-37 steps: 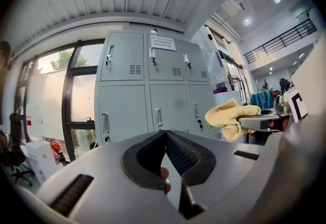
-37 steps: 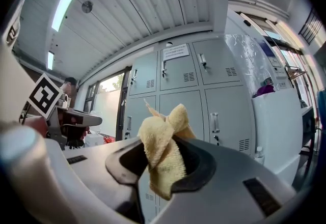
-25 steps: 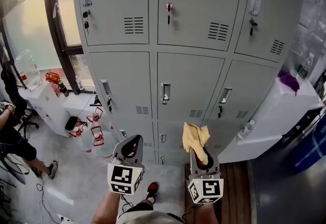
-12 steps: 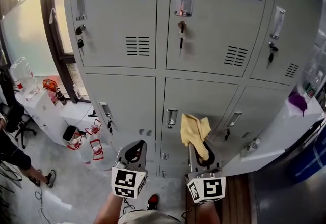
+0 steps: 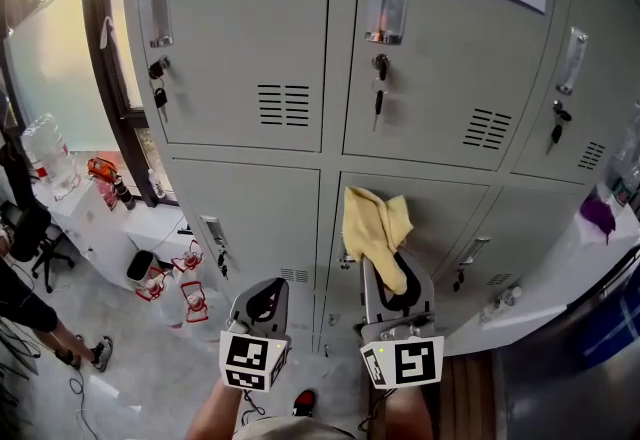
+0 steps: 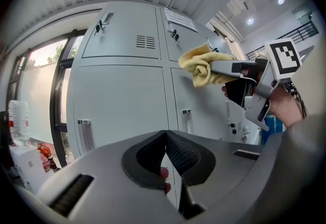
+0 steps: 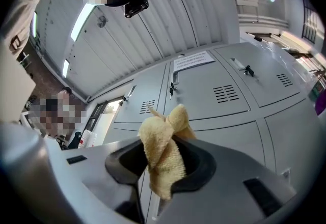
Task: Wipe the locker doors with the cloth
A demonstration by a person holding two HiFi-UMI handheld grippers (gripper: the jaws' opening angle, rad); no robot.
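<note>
The wiping seems about to start. The right gripper [image 5: 388, 280] pinches the soft, fuzzy yellow cloth [image 5: 372, 226] tight at the middle of the head view, by the smooth grey metal locker doors [image 5: 250, 18]. I cannot tell if the cloth touches them. The left gripper [image 5: 262, 300], lower down, is closed on nothing. Next, the cloth likely needs pressing flat on a door and rubbing.

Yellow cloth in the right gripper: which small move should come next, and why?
Probably press the cloth forward onto the middle locker door and begin a stroke. The right gripper is shut on the cloth, which is held up before that door's upper left part, but I cannot tell that it touches the metal.
</note>
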